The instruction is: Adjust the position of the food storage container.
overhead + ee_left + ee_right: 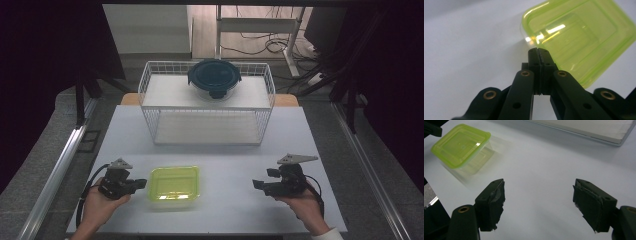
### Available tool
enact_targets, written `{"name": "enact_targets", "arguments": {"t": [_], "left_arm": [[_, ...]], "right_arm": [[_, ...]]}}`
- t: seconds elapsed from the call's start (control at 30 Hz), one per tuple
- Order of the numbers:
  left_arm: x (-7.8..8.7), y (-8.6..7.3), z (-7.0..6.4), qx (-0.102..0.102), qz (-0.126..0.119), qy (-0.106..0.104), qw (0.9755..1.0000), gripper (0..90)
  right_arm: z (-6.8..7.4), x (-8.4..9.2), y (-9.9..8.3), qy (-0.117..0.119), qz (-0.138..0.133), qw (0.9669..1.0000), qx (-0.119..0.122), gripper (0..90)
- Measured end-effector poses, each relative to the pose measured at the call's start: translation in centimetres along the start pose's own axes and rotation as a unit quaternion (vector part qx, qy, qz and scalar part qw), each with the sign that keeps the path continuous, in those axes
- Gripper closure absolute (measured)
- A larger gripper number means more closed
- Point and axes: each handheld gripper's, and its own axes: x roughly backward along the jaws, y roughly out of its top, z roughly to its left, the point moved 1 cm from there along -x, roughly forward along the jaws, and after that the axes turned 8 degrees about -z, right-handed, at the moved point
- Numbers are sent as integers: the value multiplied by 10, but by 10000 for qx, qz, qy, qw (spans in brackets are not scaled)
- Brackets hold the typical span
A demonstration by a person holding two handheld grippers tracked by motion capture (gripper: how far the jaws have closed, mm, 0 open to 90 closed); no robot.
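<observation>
Resting level on the counter (225,150), left gripper (141,183), fingers (534,56) pressed together, tips just beside green-lidded container (174,184); right gripper (257,185) fingers wide, container well apart.

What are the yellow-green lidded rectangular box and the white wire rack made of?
Yellow-green lidded box: probably glossy translucent plastic lid on a clear base; light glints on it and the table shows through. White wire rack: seemingly white-coated metal wire, a thin open grid with flat matte shelves.

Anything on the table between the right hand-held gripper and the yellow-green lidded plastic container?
Nothing: bare white table separates the right hand-held gripper from the yellow-green lidded plastic container, seen in the high view and right gripper view.
</observation>
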Motion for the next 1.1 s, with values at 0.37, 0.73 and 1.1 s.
{"name": "enact_targets", "arguments": {"t": [0.37, 0.73, 1.1], "left_arm": [[-13, -7, 1, -47, 385, 41, 9992, 896], [-19, -7, -9, -151, 509, -120, 9985, 896], [-25, -1, -14, -216, 536, -194, 9981, 896]], "right_arm": [[1, -1, -1, -11, 26, 10000, 15, 253], [1, -3, -2, -22, 65, 10000, 1, 253], [2, -3, -2, -2, 87, 10000, -10, 253]]}}
